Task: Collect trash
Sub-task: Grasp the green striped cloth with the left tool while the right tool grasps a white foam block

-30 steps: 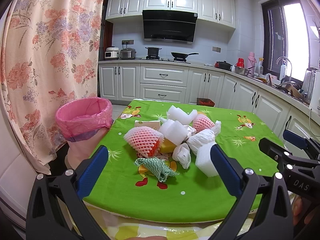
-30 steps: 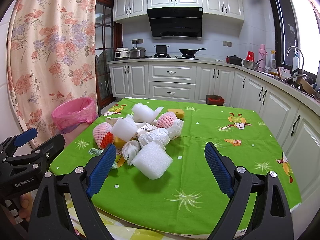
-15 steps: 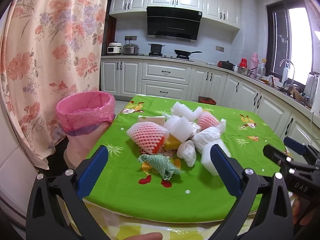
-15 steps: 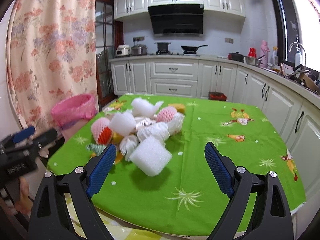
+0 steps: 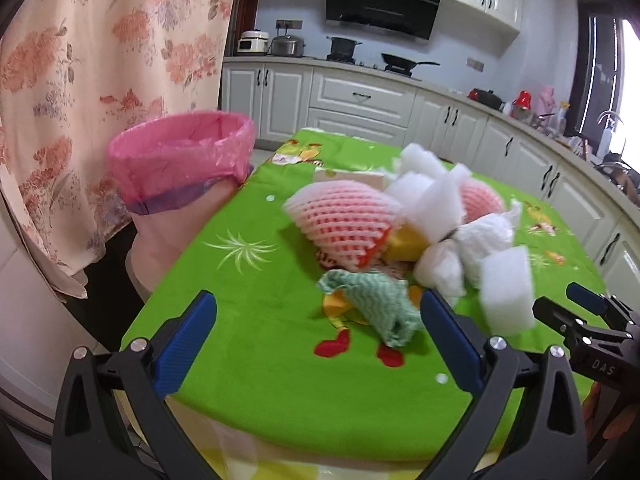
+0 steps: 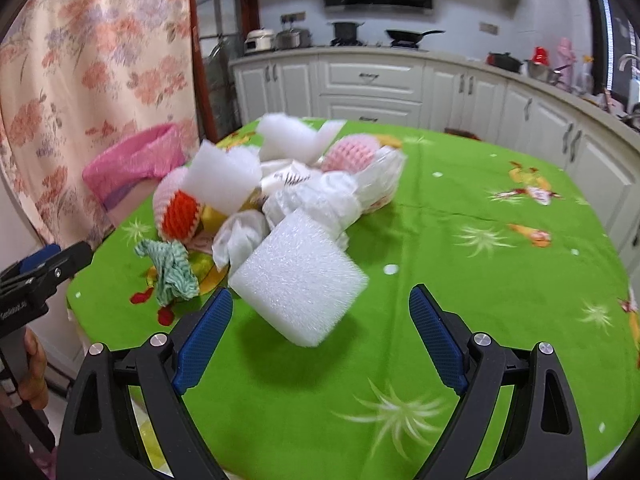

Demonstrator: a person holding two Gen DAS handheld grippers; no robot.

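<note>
A heap of trash lies on the green tablecloth (image 5: 256,320): a pink foam fruit net (image 5: 344,220), a crumpled green cloth (image 5: 376,304), white foam pieces and crumpled white bags. My left gripper (image 5: 316,332) is open at the table's near edge, just short of the green cloth. My right gripper (image 6: 320,332) is open too, with a white foam block (image 6: 300,280) lying just beyond its fingertips. The green cloth (image 6: 172,268) and an orange-lined net (image 6: 180,208) lie to the left in the right wrist view. Beside the table's left edge stands a pink-lined bin (image 5: 180,160).
A flowered curtain (image 5: 80,80) hangs at the left behind the bin. White kitchen cabinets (image 6: 400,84) and a worktop with pots run along the back and right. The right half of the tablecloth (image 6: 500,280) shows only printed pictures. The right gripper (image 5: 592,336) shows at the left view's edge.
Both grippers have moved forward and down toward the trash heap, which now looks larger. Both stay open and nothing has been picked up.
</note>
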